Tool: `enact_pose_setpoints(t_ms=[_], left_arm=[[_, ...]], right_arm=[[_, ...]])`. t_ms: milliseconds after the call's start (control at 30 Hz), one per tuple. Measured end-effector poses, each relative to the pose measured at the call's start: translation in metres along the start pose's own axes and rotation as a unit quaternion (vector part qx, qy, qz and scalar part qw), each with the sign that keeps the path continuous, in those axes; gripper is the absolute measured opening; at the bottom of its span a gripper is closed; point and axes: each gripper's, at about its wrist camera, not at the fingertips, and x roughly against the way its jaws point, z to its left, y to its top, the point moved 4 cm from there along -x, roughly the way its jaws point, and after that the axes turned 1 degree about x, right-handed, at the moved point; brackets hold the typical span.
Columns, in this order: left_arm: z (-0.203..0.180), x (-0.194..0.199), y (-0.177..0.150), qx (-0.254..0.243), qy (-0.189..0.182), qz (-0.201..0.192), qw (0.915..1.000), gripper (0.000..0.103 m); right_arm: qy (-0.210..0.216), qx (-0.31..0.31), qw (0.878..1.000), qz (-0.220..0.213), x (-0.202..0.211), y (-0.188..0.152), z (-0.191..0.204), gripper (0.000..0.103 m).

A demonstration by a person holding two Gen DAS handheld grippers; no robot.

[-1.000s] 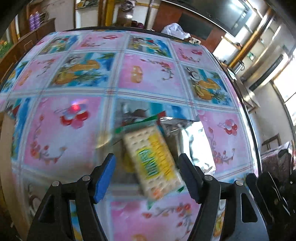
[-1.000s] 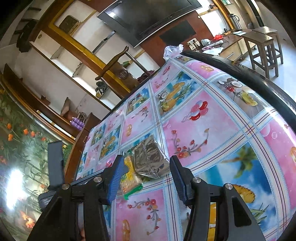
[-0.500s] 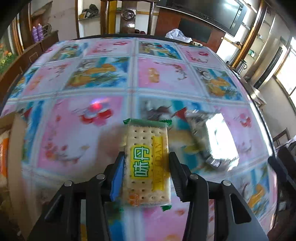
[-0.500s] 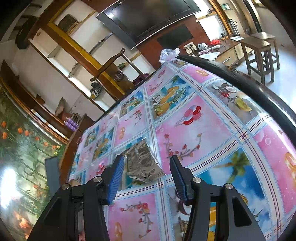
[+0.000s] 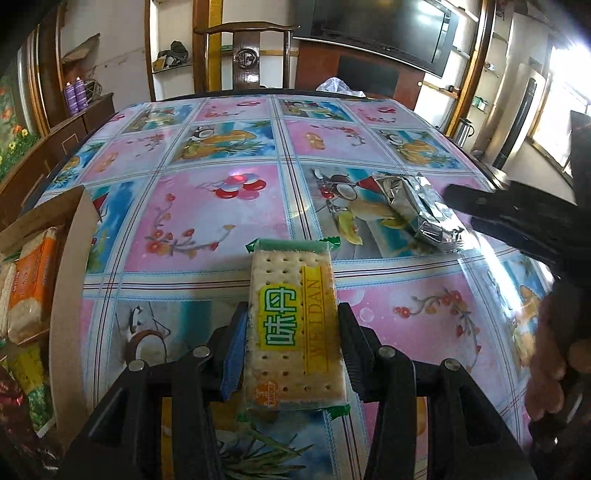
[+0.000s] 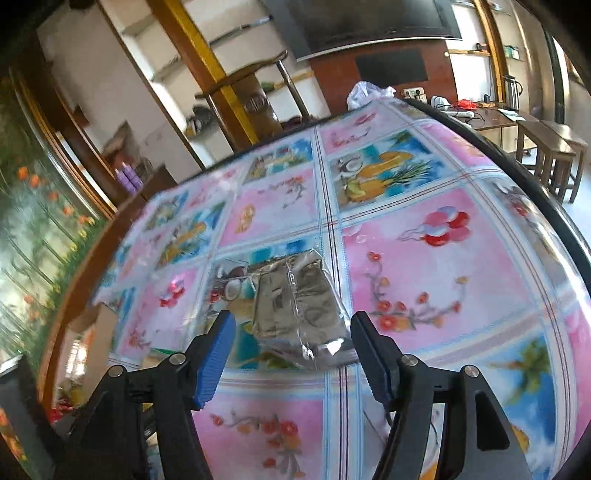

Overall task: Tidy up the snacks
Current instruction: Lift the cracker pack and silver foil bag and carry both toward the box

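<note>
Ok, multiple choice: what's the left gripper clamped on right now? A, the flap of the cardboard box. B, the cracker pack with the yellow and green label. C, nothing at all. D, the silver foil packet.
B: the left gripper has both pads pressed on the sides of the cracker pack, while the silver foil packet lies apart on the tablecloth.

Wooden chair (image 5: 245, 55) behind table; wall television (image 5: 376, 29) (dark); purple bottles (image 5: 75, 96).
</note>
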Motion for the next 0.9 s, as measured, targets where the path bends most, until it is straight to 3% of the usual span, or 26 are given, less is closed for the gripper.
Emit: enact_pose_setpoints(t_ms=[100, 267, 367, 400, 900], left_arm=[[0.001, 0.001, -0.001, 0.002, -0.006, 0.002, 1.0, 0.045], [0.001, 0.002, -0.001, -0.001, -0.005, 0.002, 1.0, 0.045], [0.001, 0.001, -0.001, 0.0, -0.005, 0.002, 1.0, 0.045], [0.001, 0.001, -0.001, 0.0, -0.005, 0.001, 1.0, 0.045], [0.005, 0.003, -0.001, 0.003, 0.005, -0.008, 0.9999, 0.044]], right_arm=[[-0.009, 0.03, 0.999, 0.008, -0.015, 0.008, 0.009, 0.079], [-0.058, 0.077, 0.995, 0.033, -0.04, 0.004, 0.019, 0.08], [-0.086, 0.114, 0.989, 0.029, -0.04, -0.002, 0.024, 0.07], [-0.083, 0.114, 0.99, 0.026, -0.038, -0.003, 0.023, 0.063], [-0.045, 0.138, 0.989, 0.014, 0.013, -0.049, 0.059, 0.063]])
